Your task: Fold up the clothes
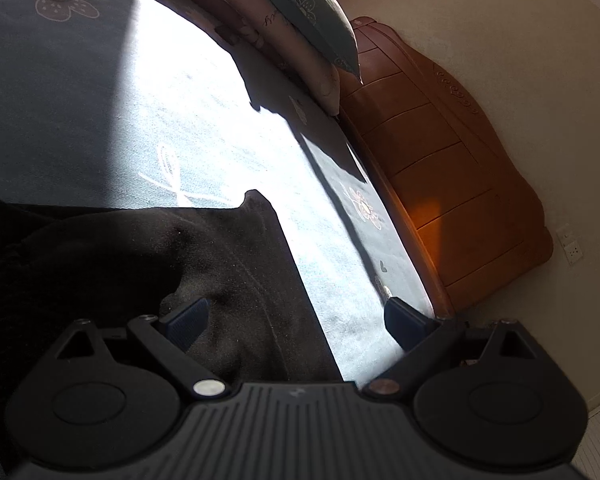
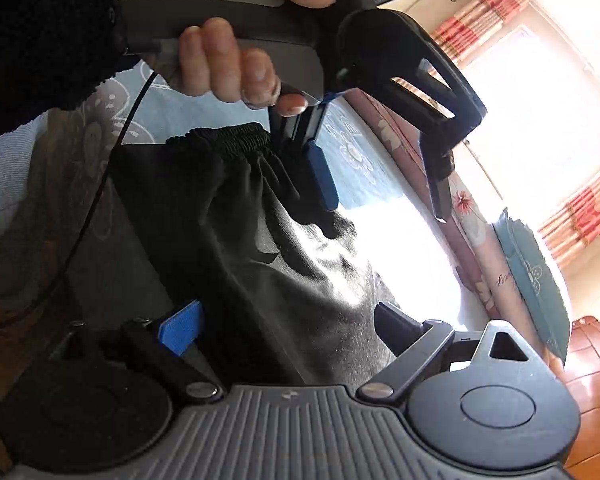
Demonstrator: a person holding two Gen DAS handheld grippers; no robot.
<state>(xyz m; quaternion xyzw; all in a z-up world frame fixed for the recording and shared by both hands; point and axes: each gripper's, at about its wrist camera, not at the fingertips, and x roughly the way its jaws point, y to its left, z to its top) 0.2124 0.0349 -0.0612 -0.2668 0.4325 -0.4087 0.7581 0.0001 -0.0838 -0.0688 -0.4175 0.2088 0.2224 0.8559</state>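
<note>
A black garment [image 1: 148, 264] lies on the flower-print bed sheet [image 1: 204, 120]. Its gathered elastic waistband [image 2: 224, 136] shows at the far end in the right wrist view. My left gripper [image 1: 296, 320] is open and straddles the garment's right edge, one finger over the cloth and one over the sheet. From the right wrist view, a hand [image 2: 228, 68] holds the left gripper [image 2: 380, 184], whose blue-padded finger [image 2: 320, 176] sits by the waistband's right corner. My right gripper [image 2: 288, 328] is open low over the black garment [image 2: 236, 240], with nothing clamped.
Pillows [image 1: 300, 12] lean against a carved wooden headboard [image 1: 460, 184] at the far side of the bed. A cable [image 2: 112, 184] hangs from the left gripper's handle. Striped curtains [image 2: 580, 216] frame a bright window. Strong sunlight washes out part of the sheet.
</note>
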